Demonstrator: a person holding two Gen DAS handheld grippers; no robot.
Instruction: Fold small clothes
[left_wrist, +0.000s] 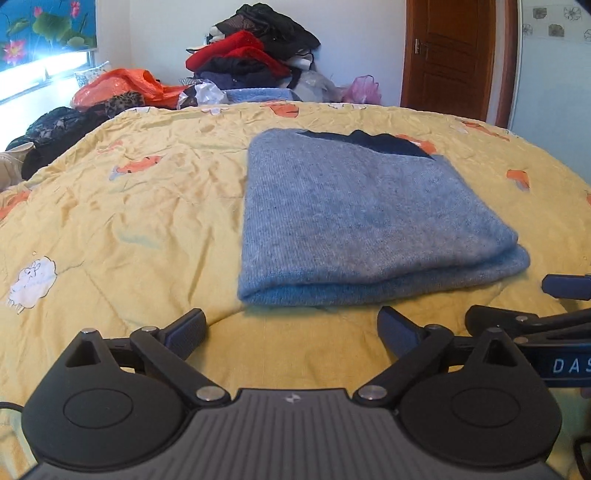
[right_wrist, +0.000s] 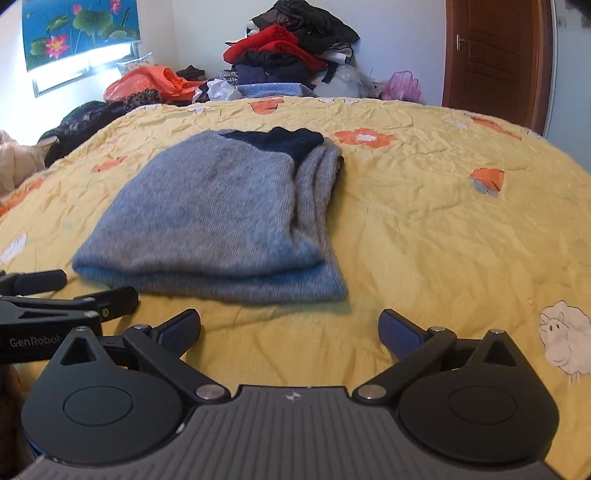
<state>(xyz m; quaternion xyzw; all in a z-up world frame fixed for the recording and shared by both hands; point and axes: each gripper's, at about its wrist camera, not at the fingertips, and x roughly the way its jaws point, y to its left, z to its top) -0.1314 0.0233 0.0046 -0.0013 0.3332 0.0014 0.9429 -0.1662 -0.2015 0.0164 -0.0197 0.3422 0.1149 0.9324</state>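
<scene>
Folded sweater (left_wrist: 354, 225) lying on bed (left_wrist: 122, 206); left gripper (left_wrist: 291, 332) and right gripper (right_wrist: 290, 330) hovering near it, jaws apart, holding nothing.

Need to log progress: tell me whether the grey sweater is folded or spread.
Folded. The sweater lies as a compact rectangle on the bedspread, with stacked layers showing along its near edge and right side.

Two low bedward views (shared sweater (left_wrist: 354, 218))
</scene>
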